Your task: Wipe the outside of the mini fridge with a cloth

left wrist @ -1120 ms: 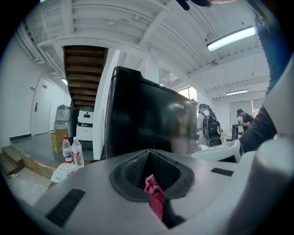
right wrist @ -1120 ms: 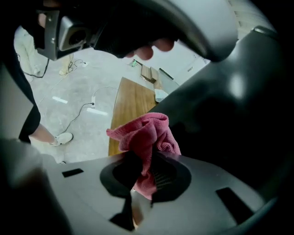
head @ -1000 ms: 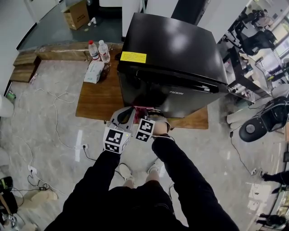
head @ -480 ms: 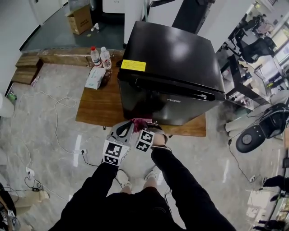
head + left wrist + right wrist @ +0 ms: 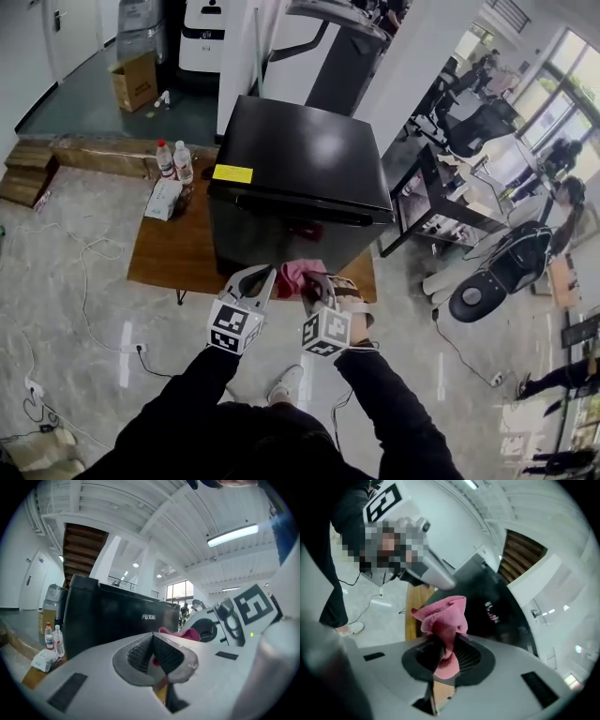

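Note:
The black mini fridge [image 5: 300, 173] stands on a low wooden table [image 5: 178, 253], door towards me, and fills the left gripper view as a dark box [image 5: 117, 616]. A pink cloth [image 5: 298, 276] is bunched in my right gripper [image 5: 312, 285], which is shut on it just in front of the fridge door; in the right gripper view the cloth [image 5: 443, 620] sticks up from between the jaws. My left gripper [image 5: 261, 279] is beside it, jaws shut with nothing of its own between them [image 5: 152, 651]. Both grippers hang short of the fridge front.
Two water bottles [image 5: 175, 159] and a tissue pack [image 5: 162, 199] sit on the table's left end. A cardboard box [image 5: 134, 80] stands far back. Cables [image 5: 84, 262] trail over the floor at left. Desks and office chairs [image 5: 487, 281] crowd the right side.
The head view has swung up and back, showing more of the room. Both grippers rose a little and spread slightly apart, the pink cloth still held before the fridge door.

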